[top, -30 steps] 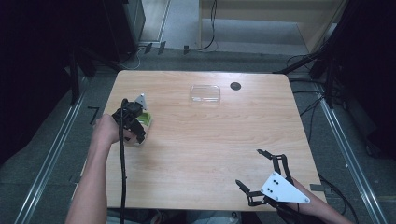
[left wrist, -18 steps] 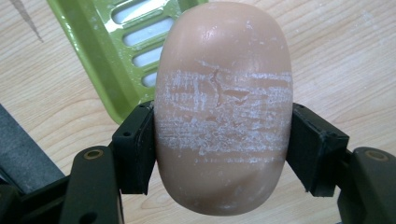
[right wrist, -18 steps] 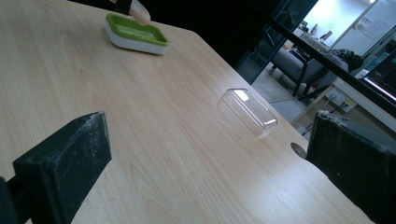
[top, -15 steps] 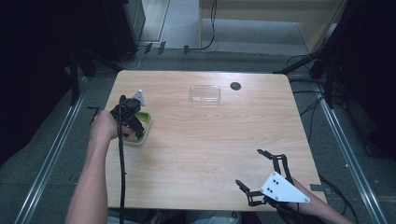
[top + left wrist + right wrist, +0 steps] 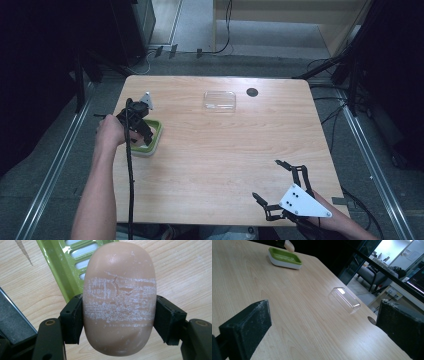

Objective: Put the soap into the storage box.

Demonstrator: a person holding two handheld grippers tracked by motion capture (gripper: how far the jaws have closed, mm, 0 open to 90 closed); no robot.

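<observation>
A beige oval bar of soap [image 5: 119, 302], scuffed white across its middle, sits crosswise between the black jaws of my left gripper [image 5: 119, 320], which is shut on it. In the high view the left gripper [image 5: 137, 127] hangs over the green slotted soap dish [image 5: 154, 142] near the table's left edge. Behind the soap, the left gripper view has the dish's rim [image 5: 62, 262] at upper left. My right gripper [image 5: 266, 179] rests open near the front right corner, with nothing between its jaws. In the right gripper view the dish [image 5: 284, 257] lies far off with the soap [image 5: 289, 246] above it.
A clear plastic lid [image 5: 219, 100] lies at the back middle of the wooden table [image 5: 225, 150], beside a small dark round hole [image 5: 252, 92]. A cable trails from the left gripper along the forearm. Dark floor and metal rails flank the table.
The left hand has drifted slightly toward the table's left edge with the soap still held. The right gripper has not moved.
</observation>
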